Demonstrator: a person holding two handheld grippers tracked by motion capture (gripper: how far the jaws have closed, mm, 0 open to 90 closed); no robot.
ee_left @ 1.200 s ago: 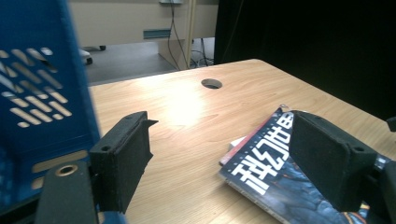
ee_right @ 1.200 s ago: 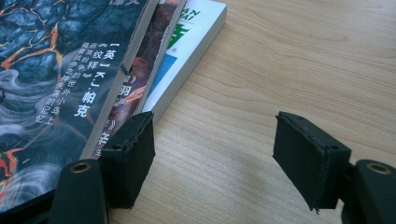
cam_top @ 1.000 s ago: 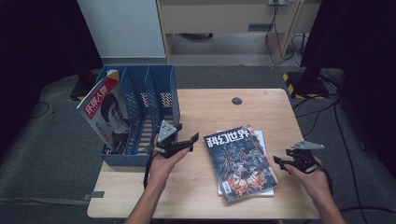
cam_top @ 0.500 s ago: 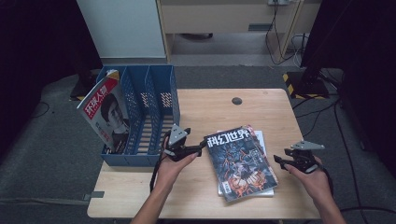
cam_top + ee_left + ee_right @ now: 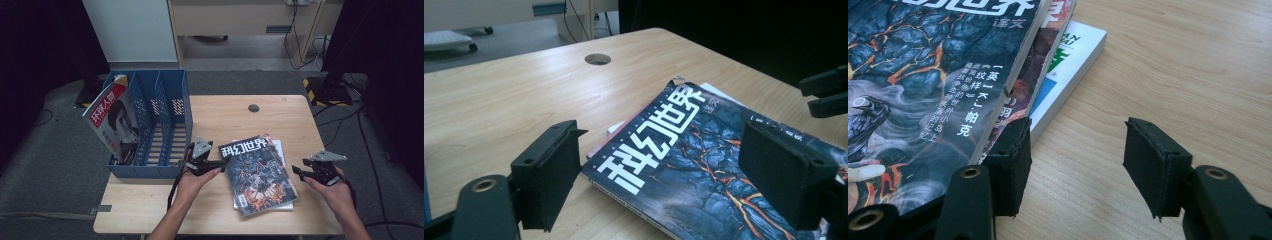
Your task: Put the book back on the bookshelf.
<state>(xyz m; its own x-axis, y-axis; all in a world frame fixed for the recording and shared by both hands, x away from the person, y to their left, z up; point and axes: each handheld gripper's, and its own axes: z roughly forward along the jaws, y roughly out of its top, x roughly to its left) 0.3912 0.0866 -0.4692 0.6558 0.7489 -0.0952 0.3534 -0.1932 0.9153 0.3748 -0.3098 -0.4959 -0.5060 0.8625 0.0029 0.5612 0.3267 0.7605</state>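
Filing magazines into the blue file rack (image 5: pixel 165 125) appears to be our work here, and we judge it barely begun; one magazine with a red masthead (image 5: pixel 111 122) already stands tilted in the rack's leftmost slot, while the other slots look empty; the stack of magazines (image 5: pixel 260 175) lies flat on the tabletop (image 5: pixel 240 117), right of the rack and between our two hands. The top magazine (image 5: pixel 684 150), dark blue with orange lava cracks and white lettering, is not yet lifted; at least two more lie under it, one with a white and green cover (image 5: pixel 1068 65) at the bottom.

Our left gripper (image 5: pixel 216 163) is at the stack's left edge; in the left gripper view its jaws stand wide apart, straddling the near corner of the top magazine, holding nothing. Our right gripper (image 5: pixel 303 173) rests just right of the stack, jaws also apart and empty; in the right gripper view one jaw sits at the stack's edge, the other over bare wood.

Compared with half a second ago, the left gripper has slid right from beside the rack toward the stack and now reaches its edge; the right gripper and the magazines have not shifted. Left to do: grip, lift and slot each magazine.
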